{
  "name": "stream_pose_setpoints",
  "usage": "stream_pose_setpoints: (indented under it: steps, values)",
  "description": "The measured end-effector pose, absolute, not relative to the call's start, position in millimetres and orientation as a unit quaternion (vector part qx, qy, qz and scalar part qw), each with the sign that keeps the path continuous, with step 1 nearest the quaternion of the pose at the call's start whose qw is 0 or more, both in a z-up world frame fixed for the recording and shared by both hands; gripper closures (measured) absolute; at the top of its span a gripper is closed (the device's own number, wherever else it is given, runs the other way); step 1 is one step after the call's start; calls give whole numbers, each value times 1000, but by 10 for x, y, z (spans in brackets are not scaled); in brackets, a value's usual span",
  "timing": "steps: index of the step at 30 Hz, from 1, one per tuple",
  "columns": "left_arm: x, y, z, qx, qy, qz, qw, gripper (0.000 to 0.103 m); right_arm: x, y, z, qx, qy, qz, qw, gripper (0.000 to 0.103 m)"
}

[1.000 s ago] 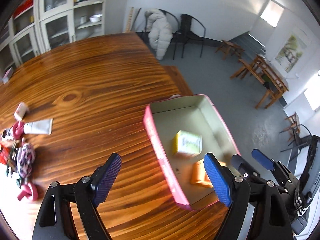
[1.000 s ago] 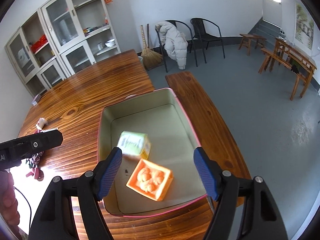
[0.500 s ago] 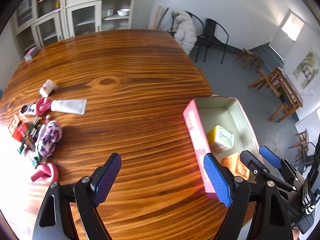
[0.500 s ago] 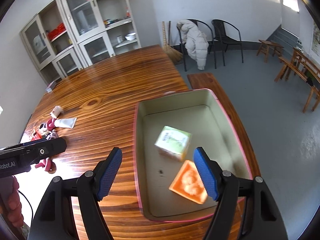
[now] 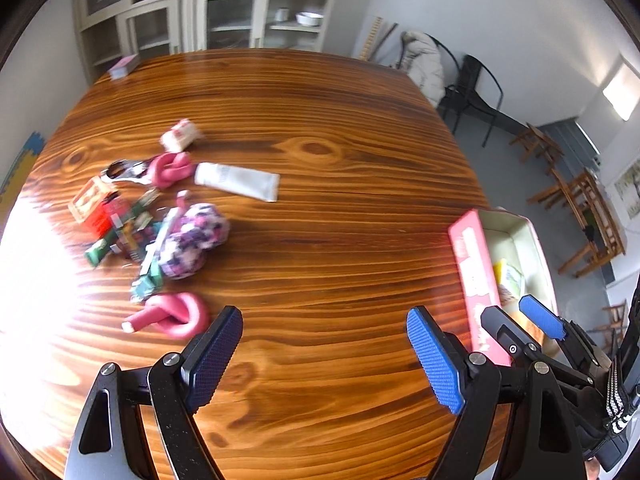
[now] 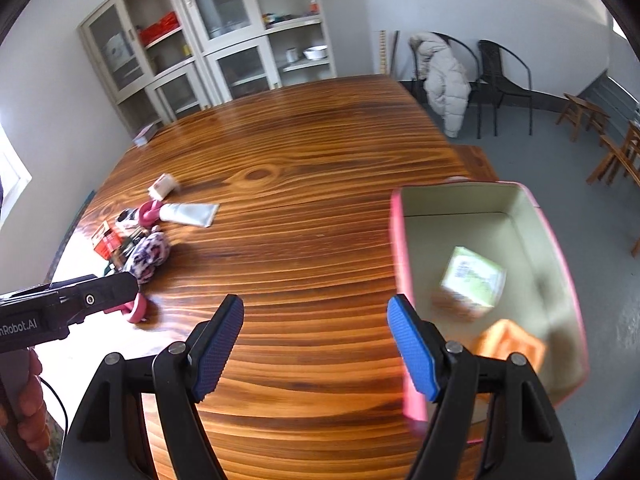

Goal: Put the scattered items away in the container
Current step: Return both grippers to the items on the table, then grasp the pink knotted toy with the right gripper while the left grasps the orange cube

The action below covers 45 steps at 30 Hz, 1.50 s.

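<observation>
- Left wrist view: left gripper [image 5: 324, 354] is held over the wooden table [image 5: 320, 240], jaws spread and empty. A pink knotted loop [image 5: 172, 314] lies just beyond its left finger, with the scattered pile [image 5: 160, 220] farther left. The loop is best straddled squarely before closing.
- Right wrist view: right gripper [image 6: 316, 346] is seen empty, jaws spread. The container [image 6: 560, 248] sits at right, holding a green box [image 6: 474, 280] and an orange block [image 6: 508, 346].

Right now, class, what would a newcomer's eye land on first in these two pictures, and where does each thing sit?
First, the jumble of small items heaped at the table's left side, with a white tube beside it and a knotted pink piece nearest the open left gripper. Then the pink-walled container at the right edge, holding a green box and an orange one.
</observation>
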<state>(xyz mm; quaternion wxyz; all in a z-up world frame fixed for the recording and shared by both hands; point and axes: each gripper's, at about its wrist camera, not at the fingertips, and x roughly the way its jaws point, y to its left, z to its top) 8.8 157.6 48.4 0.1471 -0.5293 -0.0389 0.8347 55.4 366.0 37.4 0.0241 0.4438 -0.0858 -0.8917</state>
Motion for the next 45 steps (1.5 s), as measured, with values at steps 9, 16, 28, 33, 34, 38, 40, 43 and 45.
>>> stream_pose_setpoints:
  steps: [9,16,28,33,34,38,40,43,45]
  values:
    - [-20,789,445,-532,-66,838,98,17,389,2950,301,456,-62,-885,76,25]
    - [-113,227,357,-539,-85,835,66,17,295,2449,223,468,-46,-877,103,25]
    - [-299,-392,119,-558,-99,823,44,17,180,1814,19,500,-23,-856,127,25]
    - [-380,-517,31,-565,-91,819,43,17,123,1608,-92,515,-13,-846,139,23]
    - [-396,-540,11,-567,-91,818,43,17,110,1576,-113,517,-13,-844,140,23]
    - [-466,-632,-68,-574,-87,813,41,17,45,1419,-199,522,-9,-839,154,23]
    - [-503,-676,-102,-577,-86,811,40,17,13,1329,-231,525,-6,-836,162,22]
    - [-563,-729,-143,-580,-85,810,40,17,-25,1215,-276,528,3,-832,170,22]
    - [-609,-755,-165,-581,-84,809,40,17,-58,1137,-308,532,9,-829,174,21]
